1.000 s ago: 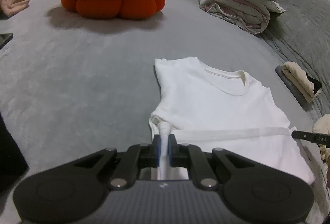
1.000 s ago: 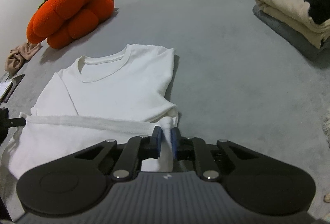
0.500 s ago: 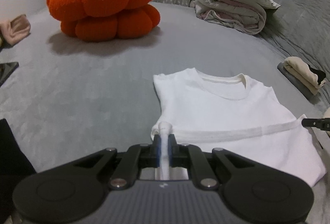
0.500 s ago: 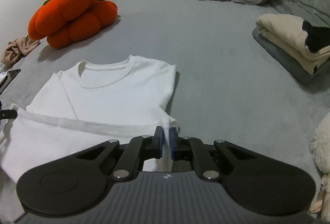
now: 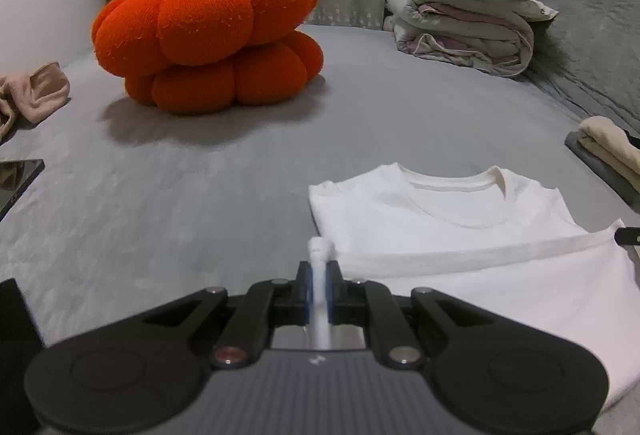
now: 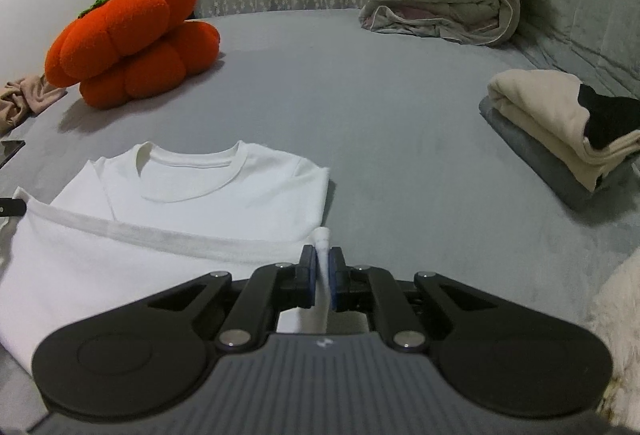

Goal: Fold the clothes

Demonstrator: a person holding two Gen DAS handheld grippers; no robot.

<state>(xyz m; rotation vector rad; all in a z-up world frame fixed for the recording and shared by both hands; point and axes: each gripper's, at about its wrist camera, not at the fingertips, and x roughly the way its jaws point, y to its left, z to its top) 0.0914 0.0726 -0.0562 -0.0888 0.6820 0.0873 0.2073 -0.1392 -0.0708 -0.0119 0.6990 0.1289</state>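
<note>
A white T-shirt (image 5: 448,219) lies on the grey bed, collar facing away, its lower part folded up over the chest with the hem band stretched across. It also shows in the right wrist view (image 6: 208,195). My left gripper (image 5: 319,275) is shut on the hem's left corner. My right gripper (image 6: 322,271) is shut on the hem's right corner. Each gripper's tip shows at the edge of the other's view, the hem taut between them.
An orange pumpkin cushion (image 5: 208,43) sits at the back left. Folded quilts with a purple pillow (image 5: 472,19) lie at the back right. A stack of folded clothes (image 6: 560,127) lies to the right. A beige garment (image 5: 32,95) and a dark flat device (image 5: 16,175) lie at left.
Both grippers have carried the hem forward toward the collar and dropped lower. The folded part now covers more of the shirt, and the views have tilted up to show the curtain.
</note>
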